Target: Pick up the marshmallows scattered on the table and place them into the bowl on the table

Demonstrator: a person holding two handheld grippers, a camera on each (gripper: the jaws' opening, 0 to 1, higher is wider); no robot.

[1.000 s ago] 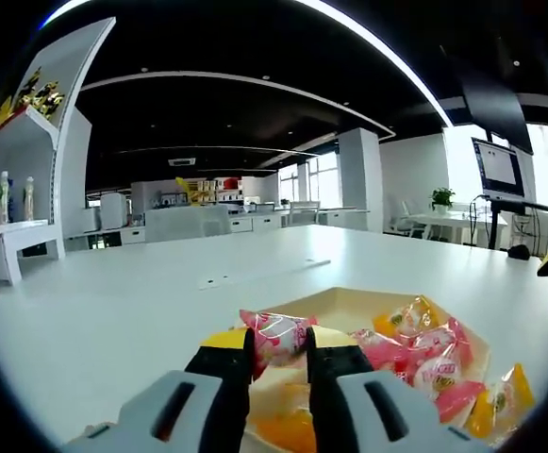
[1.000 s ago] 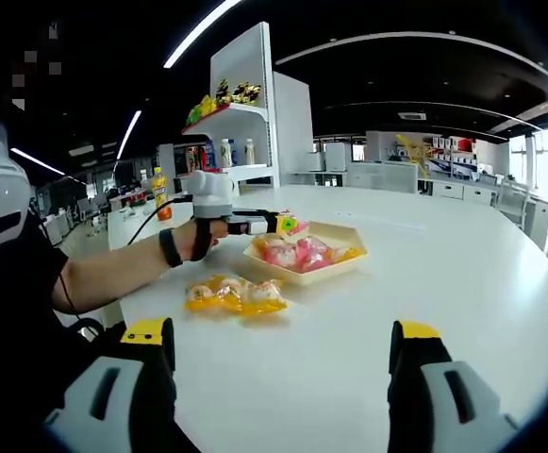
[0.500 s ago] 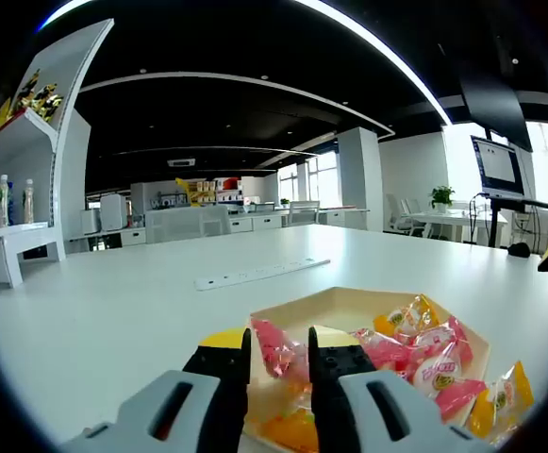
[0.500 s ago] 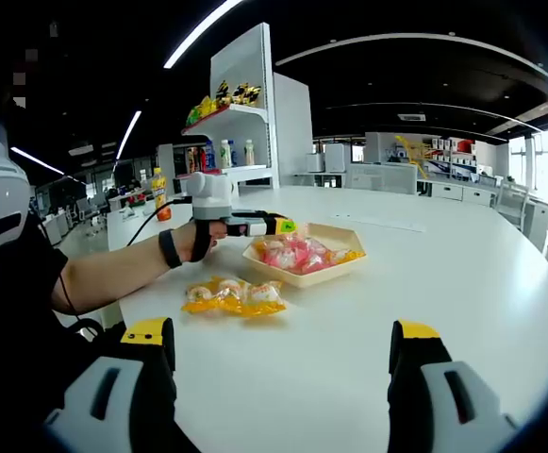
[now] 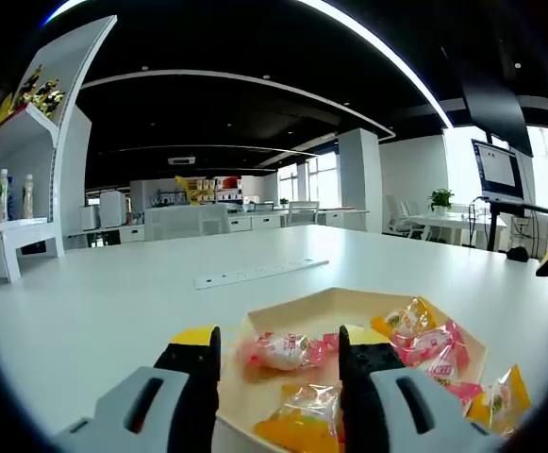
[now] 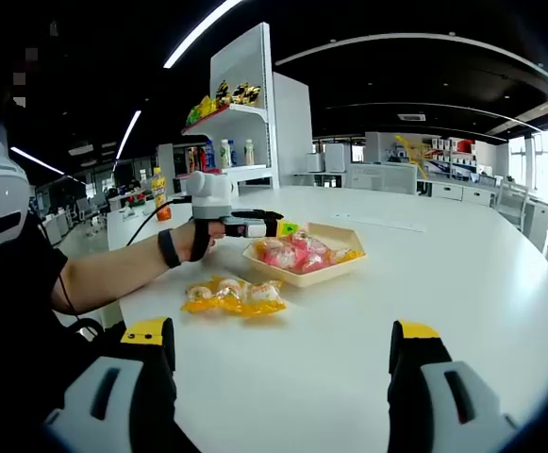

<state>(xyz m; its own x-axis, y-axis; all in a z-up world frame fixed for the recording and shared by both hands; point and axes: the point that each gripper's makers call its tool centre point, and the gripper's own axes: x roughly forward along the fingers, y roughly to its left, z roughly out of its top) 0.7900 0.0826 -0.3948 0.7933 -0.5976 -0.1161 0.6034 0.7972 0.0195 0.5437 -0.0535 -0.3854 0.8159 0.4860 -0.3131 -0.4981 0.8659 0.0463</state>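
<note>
Left gripper hangs over the near rim of the bowl, jaws spread apart, nothing between them. A pink marshmallow packet lies in the bowl right between the two jaw tips, touching neither. The printing on its wrapper is too blurred to read.

Counting inside the bowl from the left gripper view: that pink one, a yellow one nearer the rim below it, an orange one toward the far side, and a heap of pink ones beside it, where I cannot tell how many. One more yellow packet sits on the table just outside the bowl's right edge.

From the right gripper view, the bowl stands well in from the table edge, with pink and orange wrappers heaped in it. The left gripper reaches over its near-left rim, held by a hand. On the table just this side of the bowl, a cluster of yellow packets, three as far as I can make out, pressed together.

Right gripper is wide open, empty, held back over the table, well apart from bowl and packets.

A power strip lies on the table beyond the bowl. Shelves behind hold bottles and snacks; labels unreadable.
</note>
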